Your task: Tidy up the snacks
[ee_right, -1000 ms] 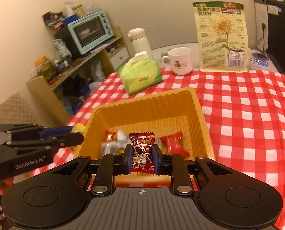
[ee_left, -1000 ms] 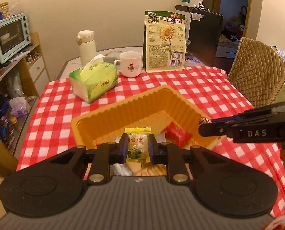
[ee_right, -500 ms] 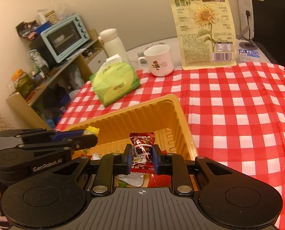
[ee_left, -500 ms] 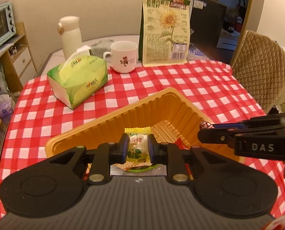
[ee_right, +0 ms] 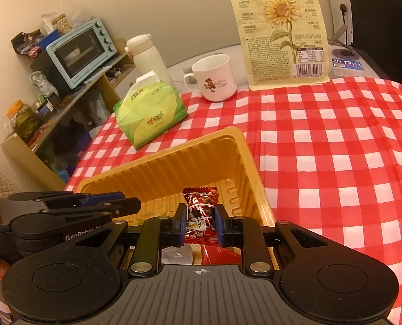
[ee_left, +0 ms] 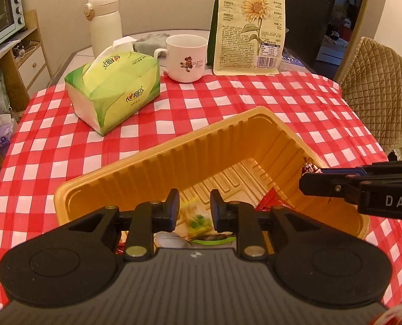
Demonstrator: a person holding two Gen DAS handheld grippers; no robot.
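Right wrist | 1 tray | 1 mug | 1 red candy gripped

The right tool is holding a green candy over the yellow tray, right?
Not quite. The candy in the right tool is red, not green. The right wrist view shows its red wrapper pinched between the tool's two pads, over the yellow tray.

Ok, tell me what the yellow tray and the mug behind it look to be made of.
Yellow tray: probably thin moulded plastic, slightly glossy, judging by its ribbed walls and rolled rim. Mug: looks like glazed ceramic, white and smooth with a printed cartoon, though plastic can't be excluded.
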